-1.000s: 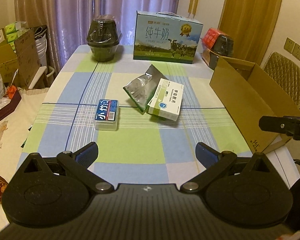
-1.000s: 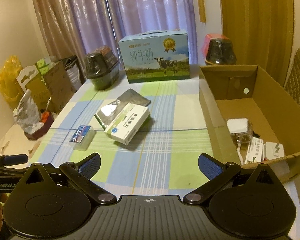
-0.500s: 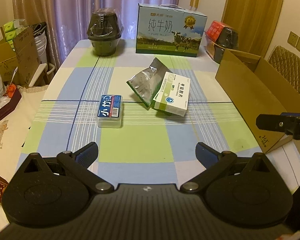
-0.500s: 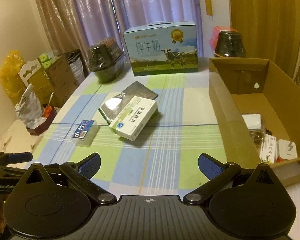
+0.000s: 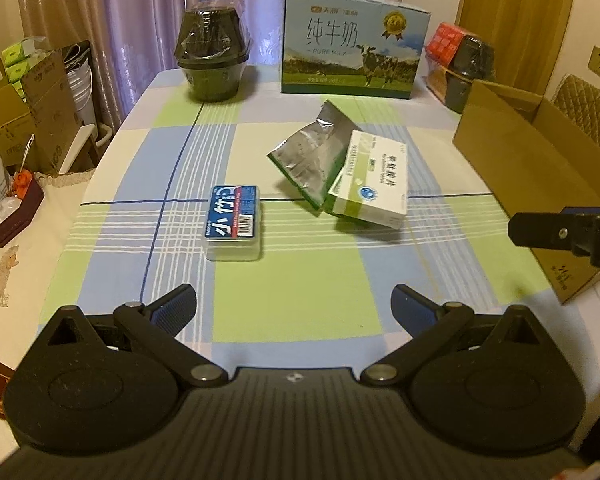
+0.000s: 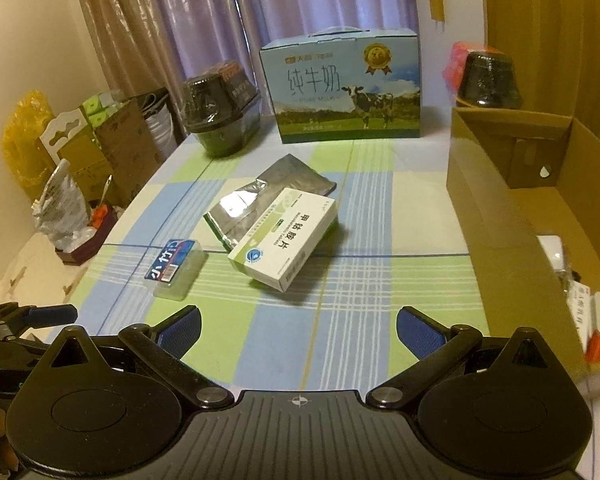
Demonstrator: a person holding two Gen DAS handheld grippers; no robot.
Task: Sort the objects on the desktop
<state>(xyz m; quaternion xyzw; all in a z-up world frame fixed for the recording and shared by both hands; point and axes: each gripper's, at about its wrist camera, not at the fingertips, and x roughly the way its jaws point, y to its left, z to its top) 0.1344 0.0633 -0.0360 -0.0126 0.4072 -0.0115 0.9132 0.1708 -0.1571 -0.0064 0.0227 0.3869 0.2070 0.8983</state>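
On the checked tablecloth lie a clear case with a blue label, a silver foil pouch and a white-green medicine box leaning on the pouch. An open cardboard box stands at the right table edge with small packets inside. My left gripper hovers open over the near table edge, the case just beyond it. My right gripper is open too, with the medicine box ahead of it. Nothing is between either pair of fingers.
At the back stand a blue milk carton and wrapped black bowls. Left of the table are cardboard boxes and bags. A quilted chair sits behind the open box.
Both grippers have moved forward over the table, so the case, pouch and medicine box appear closer. Both stay open. The objects have not moved.
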